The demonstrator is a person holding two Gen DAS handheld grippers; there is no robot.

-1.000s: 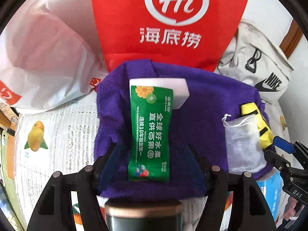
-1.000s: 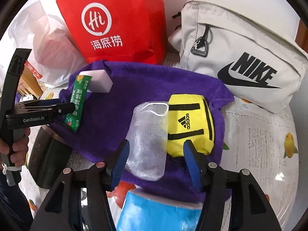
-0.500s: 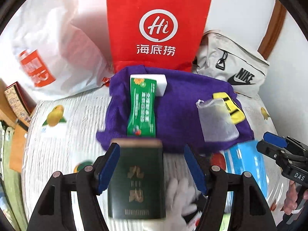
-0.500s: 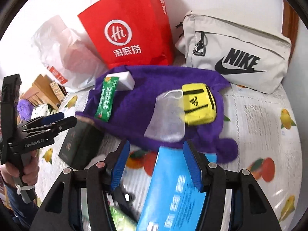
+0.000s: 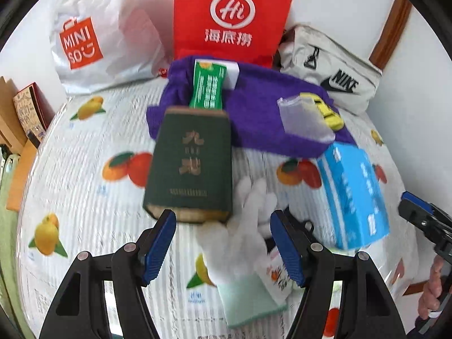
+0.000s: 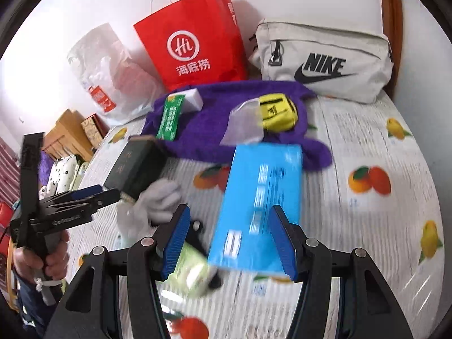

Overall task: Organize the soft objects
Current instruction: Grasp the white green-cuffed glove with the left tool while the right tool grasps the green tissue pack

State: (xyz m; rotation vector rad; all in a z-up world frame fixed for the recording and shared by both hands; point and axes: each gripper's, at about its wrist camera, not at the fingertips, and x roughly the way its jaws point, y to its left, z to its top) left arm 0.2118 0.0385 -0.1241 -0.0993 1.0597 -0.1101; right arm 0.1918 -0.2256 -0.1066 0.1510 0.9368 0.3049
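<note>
Honestly, my worry is clutter around the white glove (image 5: pixel 248 226). Both my grippers stand wide and empty: the left gripper (image 5: pixel 223 243) frames the glove, the right gripper (image 6: pixel 228 240) frames the blue box (image 6: pixel 262 203) just right of it. Left of the glove lies a dark green box (image 5: pixel 192 163); closing carelessly I could nudge it, or pinch the small carton (image 5: pixel 275 275) touching the glove's right side. Beyond the glove, on the fruit-print cover: a MINISO bag (image 5: pixel 93 34), a red "Hi" bag (image 5: pixel 228 14), a purple towel (image 5: pixel 262 104), a NIKE pouch (image 5: pixel 330 67).
</note>
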